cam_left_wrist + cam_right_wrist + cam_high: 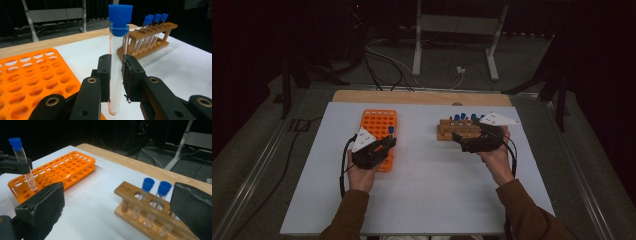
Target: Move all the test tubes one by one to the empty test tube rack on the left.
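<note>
Clear test tube (115, 75) with a blue cap (120, 17) — slim, round-bottomed, apparently empty. Stood upright, long axis vertical, cap up and rounded end down. Was clamped at mid-length between the black fingers (105, 77) of the left gripper (384, 145), closed on the glass from both sides. Hung just above the near right edge of the orange rack (379, 135), bottom end close over the grid of holes — whether inside a hole or only over one, could not be told. Seen from the right gripper view as the same upright tube (25, 165), its lower end level with the rack's corner.

Orange rack lay flat on the white tabletop (427, 200), left of centre, long side running away from the person, its many holes showing empty.

Wooden rack (459, 131) sat to the right, well apart from the orange one, carrying several more blue-capped tubes (152, 197) standing upright in its top holes. Right gripper (477, 141) was held just before and partly over this rack, fingers (45, 207) spread wide — gripping nothing, with the wooden rack and two capped tubes showing in the gap between them. Grey three-cornered plate on each gripper, cable trailing back toward each hand (362, 175). Brown sleeves (532, 215) at the bottom edge.
</note>
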